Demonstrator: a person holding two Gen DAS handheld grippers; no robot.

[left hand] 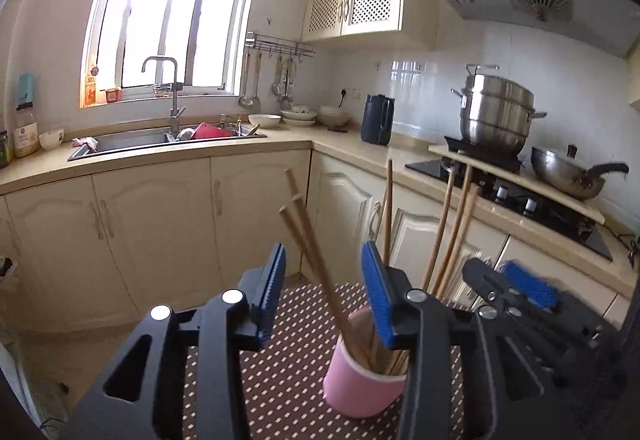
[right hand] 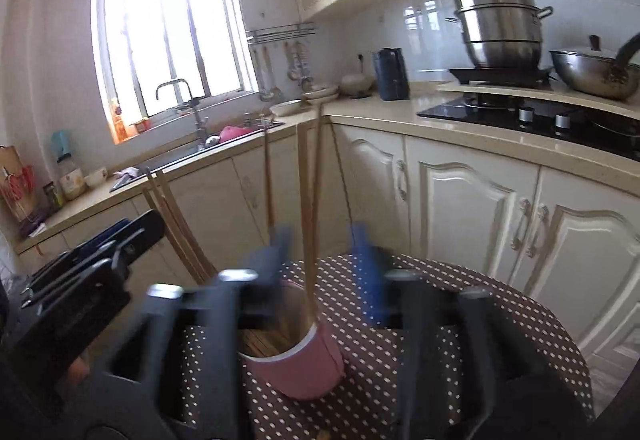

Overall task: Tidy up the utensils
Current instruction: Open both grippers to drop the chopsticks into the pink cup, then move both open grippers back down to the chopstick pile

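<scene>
So both grippers are parked right over the pink cup (left hand: 362,372) on the dotted table (left hand: 288,360), and the chopsticks (left hand: 316,252) are standing in it, fanned out.

Left gripper (left hand: 324,288): jaws apart, blue pads either side of a couple of sticks, nothing pinched as far as I can see. Right gripper (right hand: 324,264) is smeared with motion blur in its own view, but there's a clear gap between its fingers with sticks rising through it, so open too, gripping nothing.

What I'd worry about:
- The cup is light-looking and top-heavy with long sticks. In the right view it looks tilted, though that could be the fisheye. Any sideways nudge from a finger on the rim or on a stick could tip it.
- The two grippers are just beside each other, so they could knock together over the cup.
- Closing on a leaning stick would lever the whole bundle and drag the cup along.

Orientation: the sticks' long axes run roughly upright, bottoms in the cup, free ends up. One group leans toward the sink (left hand: 160,139) side, another toward the stove (left hand: 520,191), a few near vertical between.
</scene>
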